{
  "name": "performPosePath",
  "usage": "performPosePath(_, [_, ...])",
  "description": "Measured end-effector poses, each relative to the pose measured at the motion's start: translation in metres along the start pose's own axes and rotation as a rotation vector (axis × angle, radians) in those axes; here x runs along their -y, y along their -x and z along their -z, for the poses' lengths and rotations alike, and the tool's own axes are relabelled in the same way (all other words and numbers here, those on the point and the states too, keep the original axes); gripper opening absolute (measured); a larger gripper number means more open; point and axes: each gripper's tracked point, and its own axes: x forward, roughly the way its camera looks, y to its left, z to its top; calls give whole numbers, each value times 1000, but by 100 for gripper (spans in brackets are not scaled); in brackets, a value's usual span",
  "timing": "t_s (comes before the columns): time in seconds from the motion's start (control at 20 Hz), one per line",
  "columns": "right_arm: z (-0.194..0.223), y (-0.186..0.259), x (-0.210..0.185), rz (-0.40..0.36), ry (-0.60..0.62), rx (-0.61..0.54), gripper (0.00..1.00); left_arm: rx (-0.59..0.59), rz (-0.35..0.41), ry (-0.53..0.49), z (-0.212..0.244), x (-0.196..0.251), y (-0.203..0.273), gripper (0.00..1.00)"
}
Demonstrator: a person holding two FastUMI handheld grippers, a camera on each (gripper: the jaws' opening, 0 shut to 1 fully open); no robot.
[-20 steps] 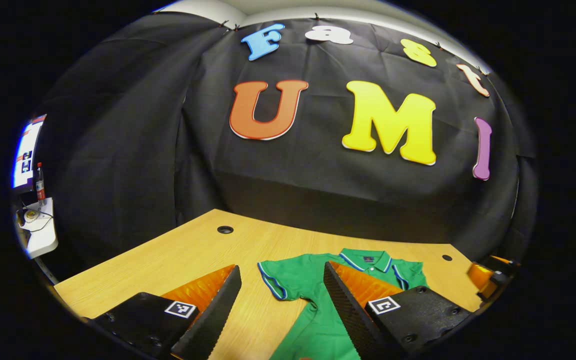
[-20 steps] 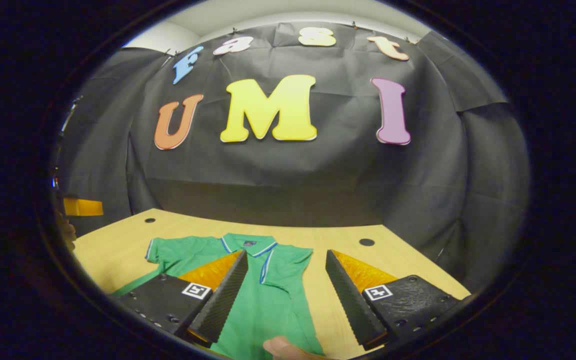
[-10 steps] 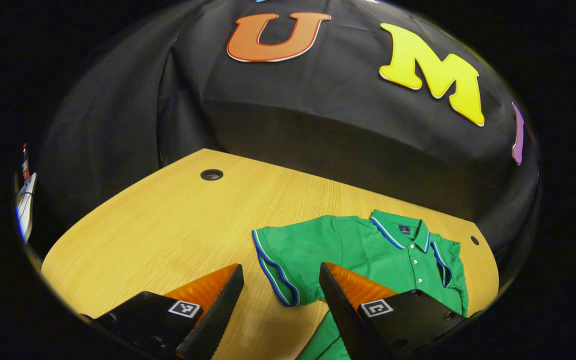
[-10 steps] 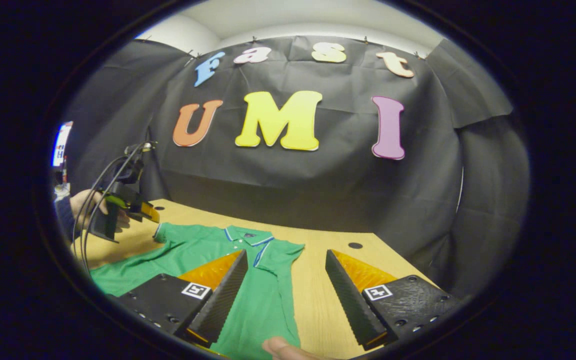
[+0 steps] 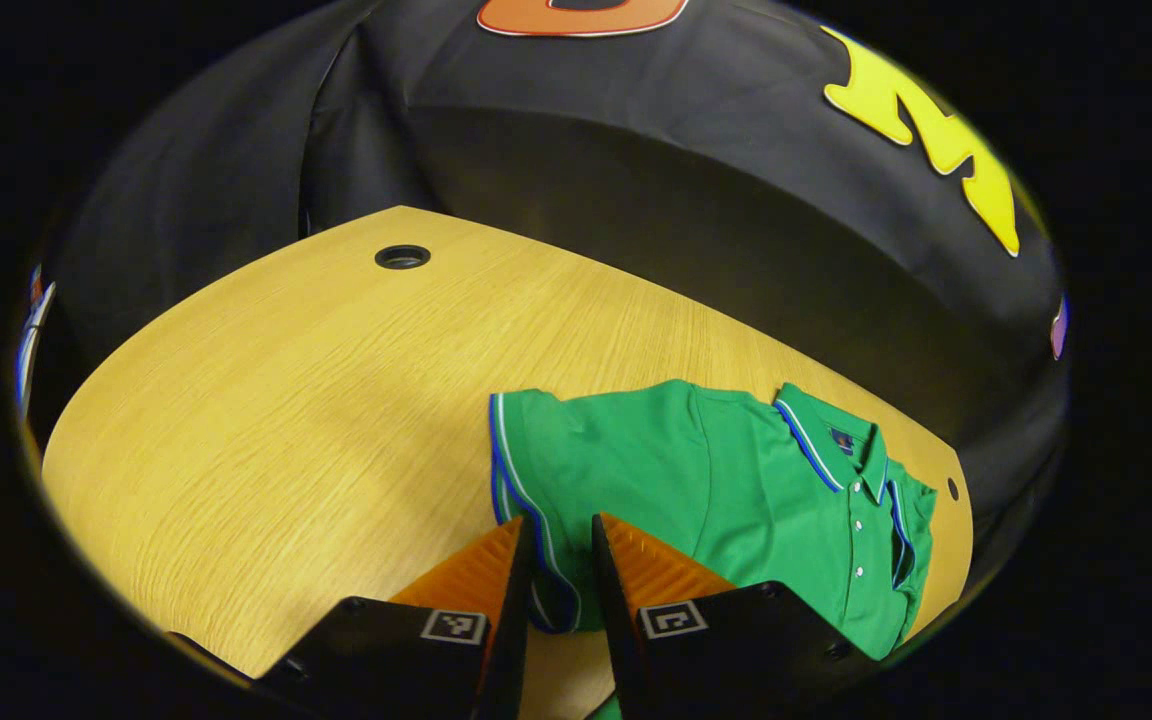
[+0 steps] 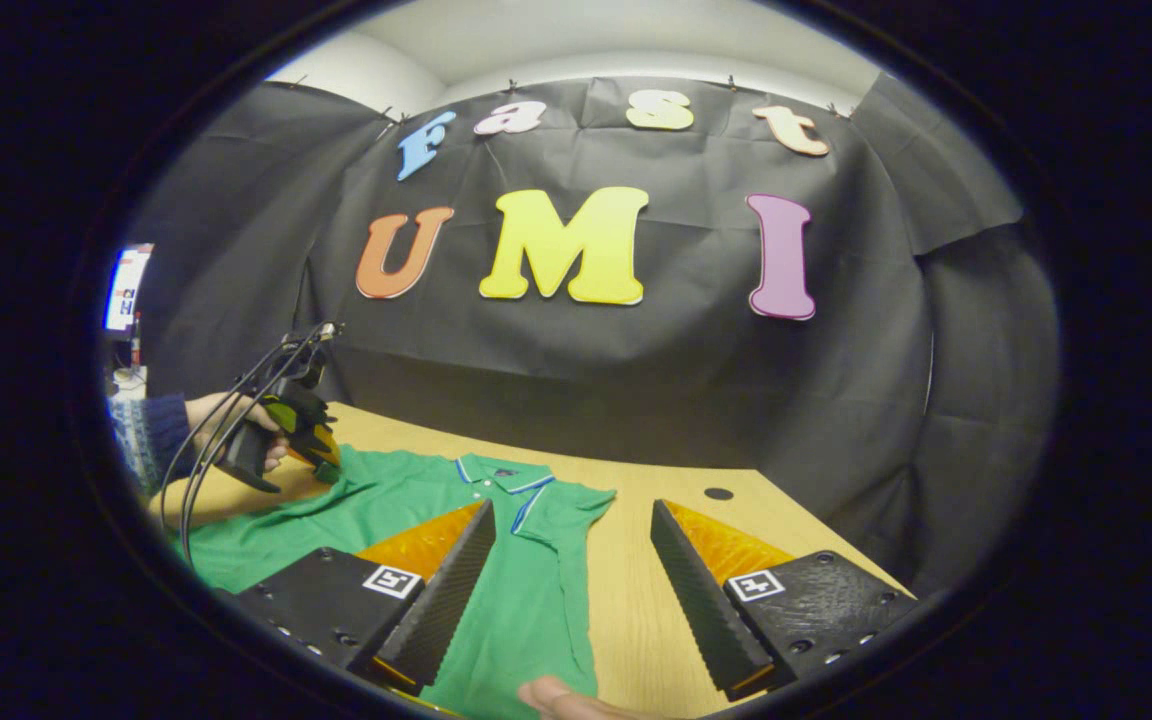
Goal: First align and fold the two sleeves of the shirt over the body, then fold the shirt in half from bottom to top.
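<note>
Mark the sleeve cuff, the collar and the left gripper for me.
Sleeve cuff [image 5: 508, 480], left gripper view, on its striped hem.
Collar [image 5: 816, 440], left gripper view, on the striped near flap.
Left gripper [image 5: 558, 580], left gripper view, midway between its fingertips, around the cuff.

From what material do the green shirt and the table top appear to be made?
Shirt: likely a soft matte knit fabric; it lies limp, and its collar and sleeve cuff carry blue and white striped trim. Table: a smooth top with light wood grain lines and a faint sheen; solid wood or laminate cannot be told apart.
</note>
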Motion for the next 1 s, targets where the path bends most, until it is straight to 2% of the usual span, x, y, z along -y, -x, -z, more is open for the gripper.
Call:
performPosePath(0.05, [-1,-1,4,5,0,5,95,-4,-1,5,0,-1,-2,35])
performPosePath(0.25, [2,-3,9,11,-7,4,97,-11,-12,-35,-1,3,-1,11])
performPosePath(0.4, [4,-4,13,11,-38,1,96,7,-29,-97,-10,14,7,7])
performPosePath(0.55, [6,-6,19,20,-47,0,95,10,21,-164,-14,51,16,7])
performPosePath(0.65, [6,-7,22,23,-52,3,95,12,38,-246,-14,73,16,7])
performPosePath(0.95, [11,-11,30,33,-56,1,97,-34,98,-402,15,135,13,7])
performPosePath(1.0, [12,-11,32,35,-59,1,95,-49,82,-423,22,137,10,7])
